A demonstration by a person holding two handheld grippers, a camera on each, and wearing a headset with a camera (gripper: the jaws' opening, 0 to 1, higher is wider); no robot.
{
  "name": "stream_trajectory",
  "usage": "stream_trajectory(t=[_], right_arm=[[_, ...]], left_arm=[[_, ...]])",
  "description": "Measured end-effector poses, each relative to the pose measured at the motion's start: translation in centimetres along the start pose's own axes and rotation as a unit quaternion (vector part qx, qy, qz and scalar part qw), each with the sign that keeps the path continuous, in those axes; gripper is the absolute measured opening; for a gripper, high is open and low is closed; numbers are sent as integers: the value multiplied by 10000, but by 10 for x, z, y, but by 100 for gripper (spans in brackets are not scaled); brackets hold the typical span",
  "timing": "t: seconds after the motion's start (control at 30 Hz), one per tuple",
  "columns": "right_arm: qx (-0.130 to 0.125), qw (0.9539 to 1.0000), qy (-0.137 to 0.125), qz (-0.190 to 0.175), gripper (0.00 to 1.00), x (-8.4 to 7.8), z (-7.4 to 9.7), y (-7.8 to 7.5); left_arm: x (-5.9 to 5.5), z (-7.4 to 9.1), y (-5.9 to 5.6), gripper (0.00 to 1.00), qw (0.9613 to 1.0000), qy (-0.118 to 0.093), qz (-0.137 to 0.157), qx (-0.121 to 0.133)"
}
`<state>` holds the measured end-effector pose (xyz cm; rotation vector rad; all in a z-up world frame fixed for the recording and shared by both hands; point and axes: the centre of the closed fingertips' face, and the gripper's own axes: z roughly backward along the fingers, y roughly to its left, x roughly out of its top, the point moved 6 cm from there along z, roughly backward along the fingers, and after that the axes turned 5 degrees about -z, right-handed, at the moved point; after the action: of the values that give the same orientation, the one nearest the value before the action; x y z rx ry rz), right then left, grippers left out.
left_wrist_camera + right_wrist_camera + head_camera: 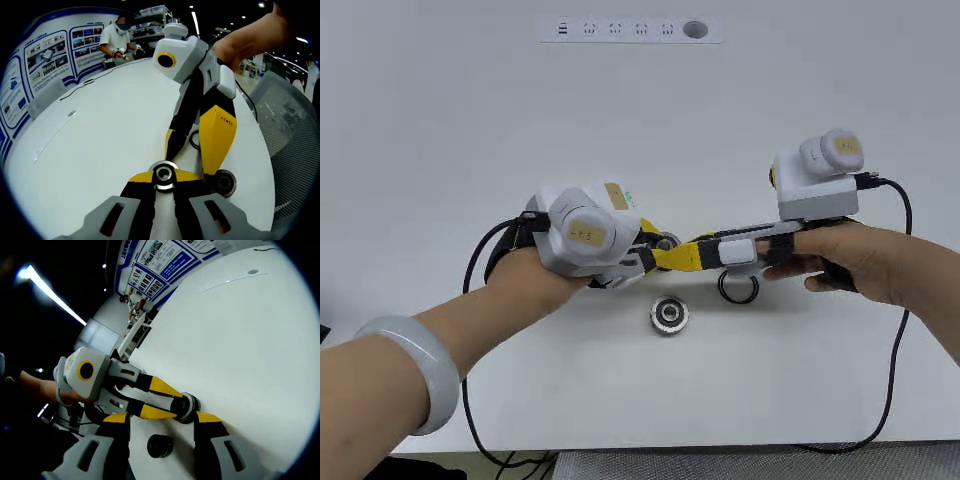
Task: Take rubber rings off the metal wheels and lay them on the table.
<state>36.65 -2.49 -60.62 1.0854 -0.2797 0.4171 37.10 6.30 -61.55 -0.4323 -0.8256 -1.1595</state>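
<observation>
My left gripper (653,247) is shut on a small metal wheel (164,175) with a dark rim, held just above the white table (620,130). The right gripper (676,256) is open, and its yellow jaws straddle that wheel (187,407). One jaw tip touches the wheel's edge and the other passes beside it. A second metal wheel (669,315) lies flat on the table in front of the grippers. A loose black rubber ring (738,288) lies on the table under the right gripper's body.
A white power strip (630,29) sits at the table's far edge. Black cables (903,300) trail from both grippers towards the near edge. A person (116,37) stands beyond the far end of the table, with wall posters (47,55) behind.
</observation>
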Motion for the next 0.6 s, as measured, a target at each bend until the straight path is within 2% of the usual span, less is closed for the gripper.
stream_trajectory(t=[0.6], right_arm=[[-77, 9999, -69, 76, 48, -1, -1, -1]], left_arm=[[0, 0, 0, 13, 10000, -3, 4, 1]])
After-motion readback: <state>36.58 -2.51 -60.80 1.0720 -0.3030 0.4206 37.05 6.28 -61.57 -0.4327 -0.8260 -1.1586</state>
